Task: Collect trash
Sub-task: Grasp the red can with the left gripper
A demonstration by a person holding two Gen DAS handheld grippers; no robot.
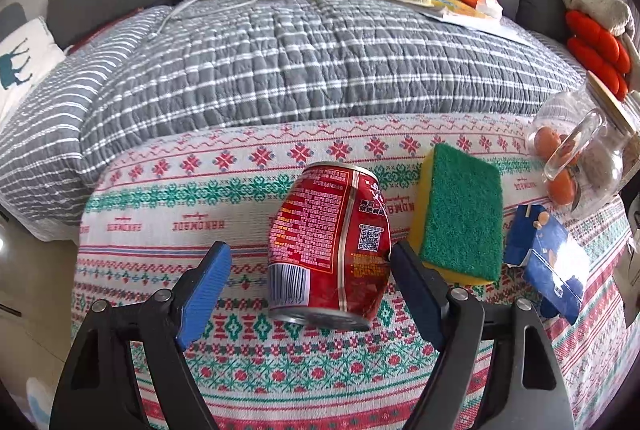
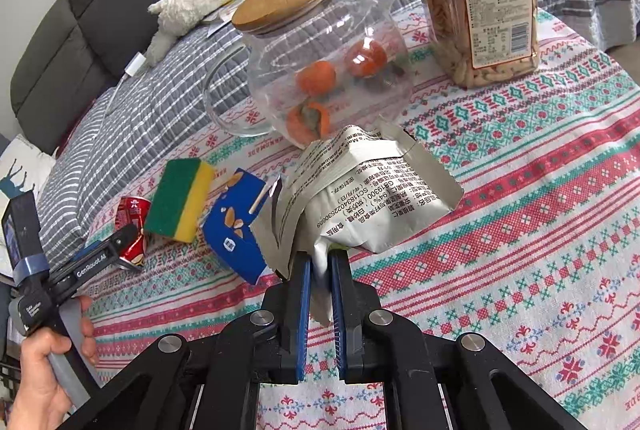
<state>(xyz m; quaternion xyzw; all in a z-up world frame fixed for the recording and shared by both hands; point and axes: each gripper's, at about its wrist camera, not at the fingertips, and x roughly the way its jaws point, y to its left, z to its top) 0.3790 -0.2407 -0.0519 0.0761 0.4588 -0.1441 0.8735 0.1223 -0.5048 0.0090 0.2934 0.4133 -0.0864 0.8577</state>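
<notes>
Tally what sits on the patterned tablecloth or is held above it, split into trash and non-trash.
Trash: 3 - crushed red drink can, torn blue carton, white foil snack wrapper held by the right gripper.
Non-trash: 3 - green-and-yellow sponge, glass teapot, clear snack jar.
Total: 6

Left tongs [image 1: 310, 264]: black angular plastic arms, ribbed blue pads, silver pivot screws. Right tongs [image 2: 320, 264]: identical build. Bare-skinned left hand [image 2: 44, 374]; white "GenRobot.AI" lettering.

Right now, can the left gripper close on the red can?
Probably yes. The left gripper is open with the red can between its fingers; the sponge lies close beside one finger but not between.
</notes>
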